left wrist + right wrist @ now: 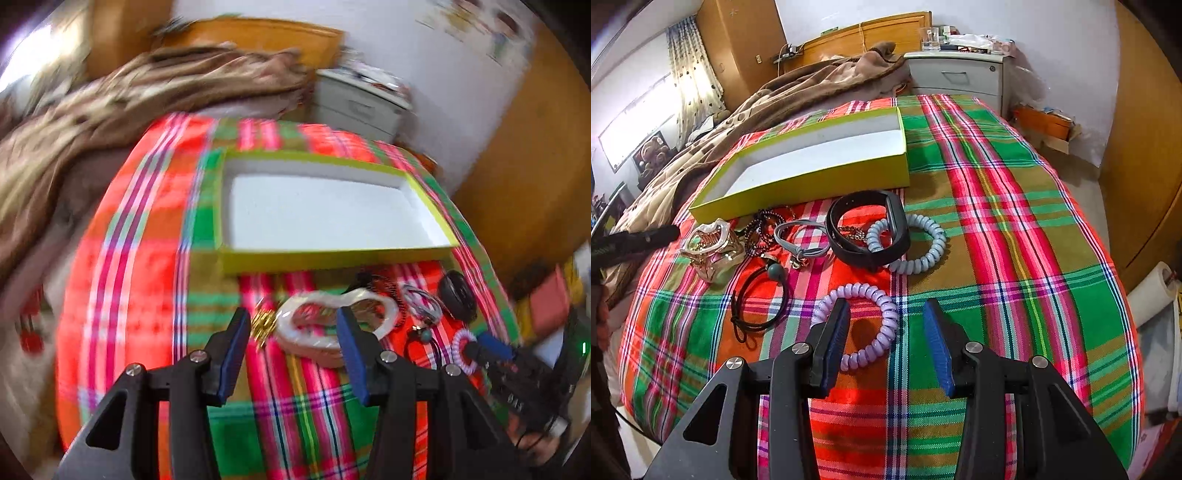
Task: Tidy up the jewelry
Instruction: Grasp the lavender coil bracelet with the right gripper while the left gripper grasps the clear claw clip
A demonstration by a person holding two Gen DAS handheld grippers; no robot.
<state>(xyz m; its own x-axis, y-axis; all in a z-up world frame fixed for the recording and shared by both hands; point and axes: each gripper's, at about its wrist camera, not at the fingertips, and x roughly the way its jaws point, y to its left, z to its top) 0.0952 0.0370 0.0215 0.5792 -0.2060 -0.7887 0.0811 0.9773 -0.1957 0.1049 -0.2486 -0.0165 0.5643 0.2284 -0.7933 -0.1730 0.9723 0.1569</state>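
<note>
An empty yellow-green box (798, 189) with a white inside lies on the plaid bedcover, also seen as the box (332, 258) in the blurred left wrist view. In front of it sit a clear plastic packet (713, 247), a dark bead string (764, 229), a grey hair tie (801, 236), a black band (868, 229), a pale blue coil bracelet (916, 258) and a black tie with a teal bead (774, 271). My right gripper (886, 304) is open, its fingers straddling one side of a lilac coil bracelet (857, 360). My left gripper (291, 314) is open just above the plastic packet (314, 325).
A brown blanket (775, 92) is heaped on the bed behind the box. A grey nightstand (960, 74) stands at the bed's head and wooden furniture (1145, 166) to the right. The plaid bedcover (1015, 221) drops off at the right and near edges.
</note>
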